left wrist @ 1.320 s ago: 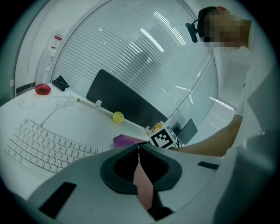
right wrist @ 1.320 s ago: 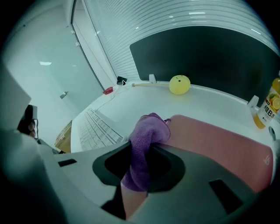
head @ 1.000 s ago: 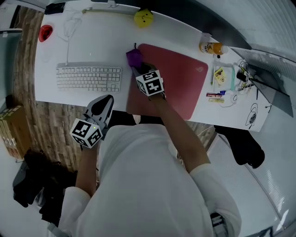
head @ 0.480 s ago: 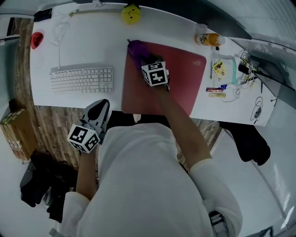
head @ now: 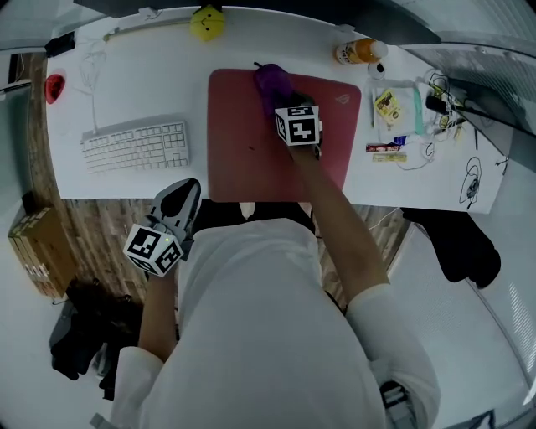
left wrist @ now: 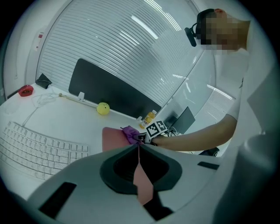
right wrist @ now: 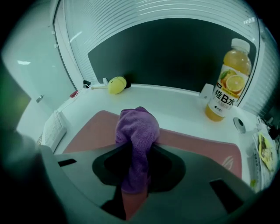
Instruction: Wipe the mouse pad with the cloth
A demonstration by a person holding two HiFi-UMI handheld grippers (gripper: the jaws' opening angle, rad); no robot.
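Note:
A red mouse pad (head: 243,142) lies on the white desk (head: 126,92), right of the keyboard. My right gripper (head: 283,102) is shut on a purple cloth (head: 272,82) that rests on the pad's far edge near its middle. From the right gripper view, the cloth (right wrist: 137,138) bunches between the jaws, with the pad (right wrist: 197,144) under it. My left gripper (head: 179,198) hangs off the desk's near edge, below the keyboard. In the left gripper view the left gripper (left wrist: 138,148) has its jaws together with nothing in them.
A white keyboard (head: 134,145) lies left of the pad. A yellow ball (head: 204,23) and an orange juice bottle (head: 358,52) stand at the back. Small packets and cables (head: 402,117) clutter the right side. A red object (head: 54,86) sits far left.
My right gripper has carried the purple cloth across the pad from its far left corner toward the right, along the far edge. The left gripper has stayed in place.

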